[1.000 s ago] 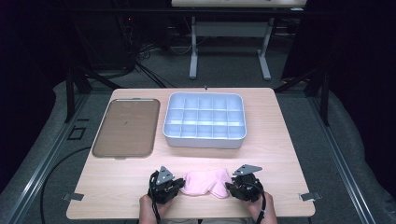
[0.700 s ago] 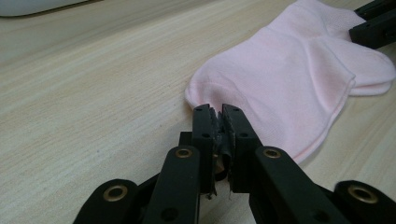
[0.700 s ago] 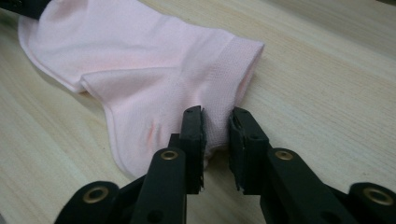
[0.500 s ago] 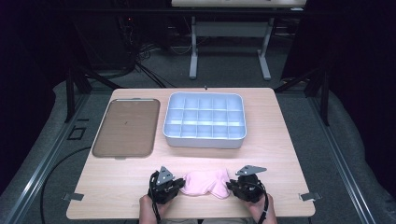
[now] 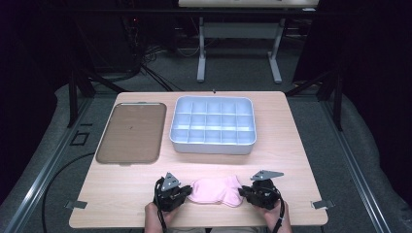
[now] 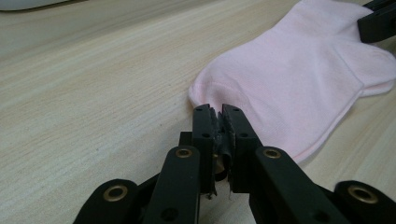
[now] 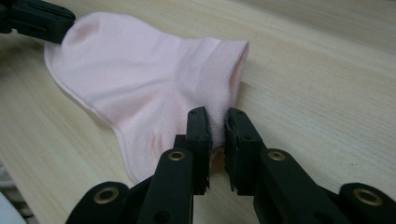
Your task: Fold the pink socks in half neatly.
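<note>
- Jaws of the left gripper (image 6: 221,112) are seen closed almost flat on the toe end of the pink sock (image 6: 299,79); only a thin fold of knit is pinched between the pads.
- Jaws of the right gripper (image 7: 217,116) have just been closing and are now clamped on the cuff end of the sock, with a slightly thicker bunch of ribbed fabric held between them.
- The sock is stretched flat between the two grips on the near edge of the wooden table (image 5: 301,160), directly in front of the person's hands, well apart from the other items.
- Both pinches are judged shallow, taken close to the hem; an even, gentle outward pull is advised, so that neither end is dragged out of its grip.
- If a lift or fold is intended, both ends should be raised together and kept level, so that the middle of the sock does not sag or twist.
- Farther back on the table the white divided tray (image 5: 213,126) is shown, its compartments apparently empty, with the flat brown tray (image 5: 130,132) beside it on the left.
- A low, unhurried carry toward either tray is judged safest, since a thin knit is easily lost from narrow pads.
</note>
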